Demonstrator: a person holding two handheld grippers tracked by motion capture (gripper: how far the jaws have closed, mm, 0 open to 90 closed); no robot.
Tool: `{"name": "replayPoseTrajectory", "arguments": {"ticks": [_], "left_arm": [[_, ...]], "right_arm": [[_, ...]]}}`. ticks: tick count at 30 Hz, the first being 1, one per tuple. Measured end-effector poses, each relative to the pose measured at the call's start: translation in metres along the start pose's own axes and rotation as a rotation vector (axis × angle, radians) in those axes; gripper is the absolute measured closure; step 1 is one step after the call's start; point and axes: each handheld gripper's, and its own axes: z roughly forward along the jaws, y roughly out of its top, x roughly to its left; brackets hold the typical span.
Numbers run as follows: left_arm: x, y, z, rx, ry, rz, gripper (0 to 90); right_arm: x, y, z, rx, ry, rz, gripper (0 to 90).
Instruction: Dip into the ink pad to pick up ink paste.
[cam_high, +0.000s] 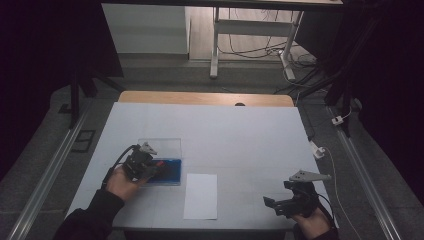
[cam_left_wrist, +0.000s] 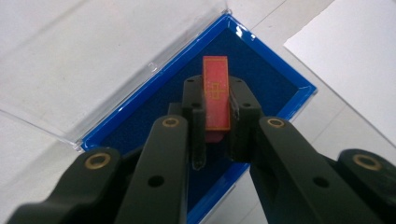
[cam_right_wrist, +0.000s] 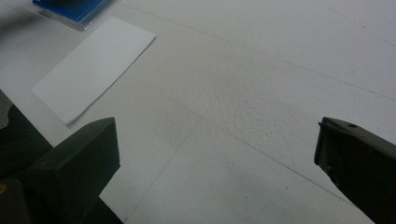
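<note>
While left fingers (cam_left_wrist: 216, 123) clamp red gold-printed block (cam_left_wrist: 216, 93), right fingers (cam_right_wrist: 215, 158) wide.

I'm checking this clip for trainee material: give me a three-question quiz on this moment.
1. True or false: the left gripper is shut on the red block.
2. What lies under the red block? A) the white sheet B) the blue tray C) bare table
3. How do the right gripper's jaws stand?

Key: 1 true. 2 B. 3 wide open, nothing between them, over the white table.
</note>
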Motion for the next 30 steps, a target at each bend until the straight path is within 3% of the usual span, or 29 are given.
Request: {"name": "replayPoseTrajectory", "arguments": {"ticks": [8, 14, 23, 27, 30], "left_arm": [[0.0, -0.001, 0.004, 0.014, 0.011, 0.008, 79.8], [0.003, -0.004, 0.005, 0.004, -0.012, -0.029, 80.0], [-0.008, -0.003, 0.006, 0.017, 0.061, 0.03, 80.1], [-0.008, -0.002, 0.006, 0.019, 0.058, 0.021, 80.1], [-0.003, -0.003, 0.006, 0.017, 0.029, -0.006, 80.1]], "right_arm": [[0.0, 0.0, 0.0, 0.003, 0.001, -0.003, 0.4], [0.0, 0.0, 0.001, 0.003, 0.0, -0.006, 0.3], [0.001, 0.001, 0.002, 0.011, -0.001, -0.008, 0.4], [0.001, 0.001, 0.002, 0.012, -0.003, -0.01, 0.4], [0.001, 0.001, 0.002, 0.014, -0.003, -0.011, 0.4]]}}
